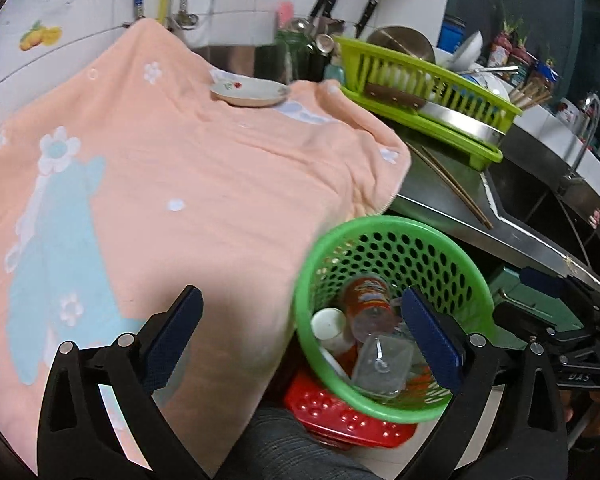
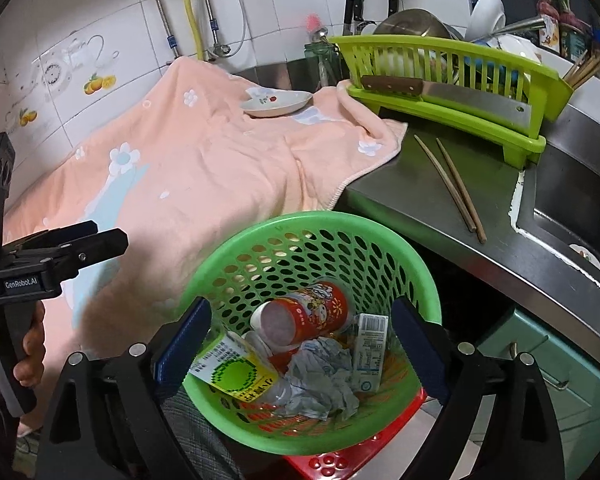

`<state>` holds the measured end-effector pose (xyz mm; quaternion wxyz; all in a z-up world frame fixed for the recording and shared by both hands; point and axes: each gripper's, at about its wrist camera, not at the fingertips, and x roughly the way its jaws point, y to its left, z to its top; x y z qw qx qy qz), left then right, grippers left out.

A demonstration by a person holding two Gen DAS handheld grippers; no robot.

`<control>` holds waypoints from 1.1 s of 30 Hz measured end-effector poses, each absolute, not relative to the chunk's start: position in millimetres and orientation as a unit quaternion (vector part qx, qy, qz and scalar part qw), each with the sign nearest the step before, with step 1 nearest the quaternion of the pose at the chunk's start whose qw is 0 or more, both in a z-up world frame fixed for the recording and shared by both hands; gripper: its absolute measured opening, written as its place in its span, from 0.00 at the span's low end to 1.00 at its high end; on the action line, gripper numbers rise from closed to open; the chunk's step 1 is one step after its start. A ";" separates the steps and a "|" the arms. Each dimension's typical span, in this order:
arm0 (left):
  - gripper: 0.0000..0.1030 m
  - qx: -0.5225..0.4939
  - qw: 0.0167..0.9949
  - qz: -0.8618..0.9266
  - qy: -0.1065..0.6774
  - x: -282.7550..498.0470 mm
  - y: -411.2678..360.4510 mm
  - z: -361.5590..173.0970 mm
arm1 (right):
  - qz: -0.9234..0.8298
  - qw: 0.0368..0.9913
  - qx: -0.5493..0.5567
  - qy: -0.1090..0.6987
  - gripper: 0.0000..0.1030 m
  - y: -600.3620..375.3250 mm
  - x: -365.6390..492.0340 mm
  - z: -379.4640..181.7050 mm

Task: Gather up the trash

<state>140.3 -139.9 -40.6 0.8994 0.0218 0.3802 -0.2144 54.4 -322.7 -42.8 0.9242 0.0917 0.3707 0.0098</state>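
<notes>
Kitchen counter [image 2: 420, 208] under a pink towel [image 2: 204, 176], nearly cleared.
Trash filled the green basket [image 2: 312, 224] off its front edge; both grippers [image 1: 300, 336] [image 2: 300, 344] gaped empty; no litter remained visible.

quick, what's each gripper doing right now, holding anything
Left gripper: open, holding nothing, beside the green basket.
Right gripper: open, holding nothing, over the green basket of trash.

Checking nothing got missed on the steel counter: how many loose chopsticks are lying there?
2: both chopsticks lie side by side on the bare steel counter, between the peach towel and the sink. More stand in a holder behind the green dish rack.
</notes>
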 end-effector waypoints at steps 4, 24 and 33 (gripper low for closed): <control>0.95 0.014 0.906 -0.205 0.370 133.7 -126.3 -37.9 | 0.011 0.926 0.090 0.366 0.86 -312.4 54.1 -37.8; 0.95 0.008 0.933 -0.163 0.321 93.8 -79.6 -23.6 | 0.011 0.939 0.081 0.334 0.87 -270.9 36.9 -18.1; 0.95 0.020 0.938 -0.162 0.305 77.4 -73.7 -17.8 | 0.012 0.943 0.082 0.323 0.88 -265.2 26.6 -13.3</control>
